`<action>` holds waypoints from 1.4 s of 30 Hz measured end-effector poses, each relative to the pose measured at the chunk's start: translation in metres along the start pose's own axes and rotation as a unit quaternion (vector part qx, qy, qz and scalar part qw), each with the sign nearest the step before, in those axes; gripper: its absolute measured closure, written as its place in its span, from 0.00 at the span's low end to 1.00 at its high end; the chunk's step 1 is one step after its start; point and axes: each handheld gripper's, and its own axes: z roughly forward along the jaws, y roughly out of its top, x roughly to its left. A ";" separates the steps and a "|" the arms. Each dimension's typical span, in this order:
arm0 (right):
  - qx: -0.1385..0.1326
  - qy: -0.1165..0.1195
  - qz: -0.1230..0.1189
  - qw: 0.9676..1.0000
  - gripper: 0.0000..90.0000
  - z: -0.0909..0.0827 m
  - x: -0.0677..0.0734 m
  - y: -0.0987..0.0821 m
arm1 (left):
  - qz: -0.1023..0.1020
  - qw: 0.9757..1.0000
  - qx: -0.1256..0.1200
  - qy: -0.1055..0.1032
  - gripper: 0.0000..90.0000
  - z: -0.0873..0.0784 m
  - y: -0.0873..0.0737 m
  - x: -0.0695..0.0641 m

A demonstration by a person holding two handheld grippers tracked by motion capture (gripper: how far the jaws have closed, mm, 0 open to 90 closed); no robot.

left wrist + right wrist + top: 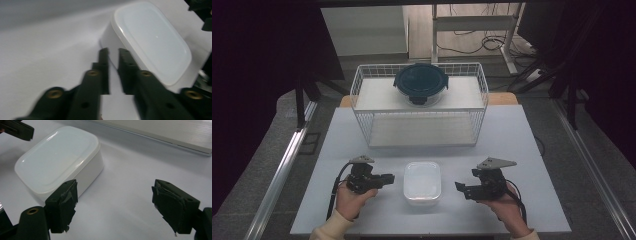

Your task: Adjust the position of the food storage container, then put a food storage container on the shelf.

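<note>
- The white box point(422, 183) stands on the table point(522, 150), near the front edge, between the two grippers. Its lid is on.
- The left gripper point(388, 179) is held in the person's left hand point(353, 199), just left of the box. It points toward the box side.
- In the left gripper view, the jaws of the left gripper point(113, 53) have only a narrow gap between them. Nothing is inside the gap. The tips are close to the box point(150, 42) wall, but I cannot tell if they touch it.
- The right gripper point(460, 188) is held in the right hand point(507, 207), right of the box, a little apart from it.
- In the right gripper view, the right gripper point(113, 192) has its jaws wide apart and holds nothing. The box point(60, 162) is beyond the left jaw, not between the jaws.
- A wire basket point(362, 85) stands at the far side of the table, well apart from the box.
- A round container point(421, 82) with a dark blue lid sits in the upper level of the basket.
</note>
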 end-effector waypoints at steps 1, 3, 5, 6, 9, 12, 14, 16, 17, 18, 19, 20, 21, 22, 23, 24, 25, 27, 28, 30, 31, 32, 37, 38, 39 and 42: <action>0.000 0.000 0.001 1.000 0.23 0.000 0.000 0.000 | -0.001 1.000 -0.002 0.008 0.72 -0.003 0.000 -0.001; -0.001 -0.001 0.002 1.000 0.23 -0.001 0.000 0.000 | -0.005 1.000 -0.010 0.021 0.58 -0.008 -0.001 -0.001; -0.002 0.000 -0.001 1.000 0.23 -0.001 -0.001 0.001 | -0.010 0.999 -0.015 0.027 0.47 -0.012 -0.001 -0.001; -0.004 0.002 -0.002 1.000 0.23 -0.001 -0.001 0.001 | -0.011 0.999 -0.018 0.028 0.43 -0.014 -0.001 -0.001; -0.005 0.002 -0.004 1.000 0.23 -0.002 -0.001 0.001 | -0.010 0.999 -0.022 0.025 0.38 -0.018 -0.001 -0.001; -0.008 0.002 -0.008 1.000 0.22 -0.002 -0.001 0.001 | -0.005 0.999 -0.022 0.023 0.35 -0.020 0.000 -0.002; -0.012 0.005 -0.011 1.000 0.22 -0.003 0.000 0.001 | -0.005 1.000 -0.022 0.022 0.34 -0.020 -0.001 -0.002; -0.015 0.005 -0.016 1.000 0.21 -0.004 0.000 0.001 | 0.000 1.000 -0.020 0.021 0.33 -0.019 -0.001 -0.003; -0.017 0.006 -0.016 1.000 0.21 -0.004 0.000 0.001 | 0.002 1.000 -0.019 0.019 0.33 -0.019 0.000 -0.003; -0.019 0.008 -0.015 1.000 0.21 -0.004 0.000 0.001 | 0.003 1.000 -0.017 0.018 0.33 -0.019 0.000 -0.004; -0.019 0.009 -0.015 1.000 0.21 -0.004 0.001 0.001 | 0.005 1.000 -0.017 0.019 0.33 -0.019 0.000 -0.005; -0.020 0.010 -0.015 1.000 0.21 -0.003 0.000 0.001 | 0.005 1.000 -0.018 0.020 0.33 -0.019 0.000 -0.005; -0.019 0.009 -0.013 1.000 0.21 -0.003 0.000 0.001 | 0.006 1.000 -0.019 0.019 0.33 -0.019 0.000 -0.005; -0.019 0.009 -0.013 1.000 0.21 -0.003 0.000 0.001 | 0.006 1.000 -0.019 0.019 0.33 -0.019 0.000 -0.005; -0.022 0.010 -0.010 1.000 0.22 -0.003 0.000 0.001 | 0.006 1.000 -0.020 0.017 0.34 -0.020 0.001 -0.006; -0.021 0.007 -0.005 1.000 0.24 -0.003 0.000 0.001 | 0.006 1.000 -0.020 0.017 0.34 -0.020 0.001 -0.006; -0.020 0.005 0.000 1.000 0.25 -0.003 0.000 0.001 | 0.004 1.000 -0.022 0.015 0.34 -0.020 0.001 -0.006; -0.023 0.009 0.011 1.000 0.26 -0.003 -0.001 0.002 | 0.003 1.000 -0.022 0.013 0.34 -0.020 0.003 -0.007; -0.024 0.011 0.015 1.000 0.26 -0.003 -0.001 0.003 | 0.002 1.000 -0.022 0.011 0.34 -0.020 0.003 -0.007; -0.024 0.016 0.019 0.999 0.26 -0.003 -0.001 0.004 | 0.001 1.000 -0.020 0.008 0.35 -0.020 0.005 -0.007; -0.023 0.025 0.026 0.999 0.27 -0.003 0.001 0.009 | 0.001 1.000 -0.019 0.003 0.35 -0.020 0.007 -0.009; -0.021 0.030 0.030 0.999 0.27 -0.004 0.002 0.012 | 0.001 1.000 -0.019 0.001 0.36 -0.021 0.009 -0.009; -0.015 0.033 0.036 0.999 0.27 0.001 0.008 0.027 | -0.007 1.000 -0.019 -0.007 0.35 -0.022 0.016 -0.009; -0.014 0.032 0.038 0.999 0.28 0.002 0.009 0.030 | -0.009 1.000 -0.017 -0.009 0.35 -0.020 0.018 -0.010; -0.013 0.031 0.039 0.999 0.28 0.004 0.010 0.032 | -0.012 1.000 -0.016 -0.012 0.35 -0.017 0.019 -0.010; -0.013 0.031 0.048 0.998 0.29 0.005 0.010 0.037 | -0.019 1.000 -0.011 -0.016 0.35 -0.010 0.022 -0.009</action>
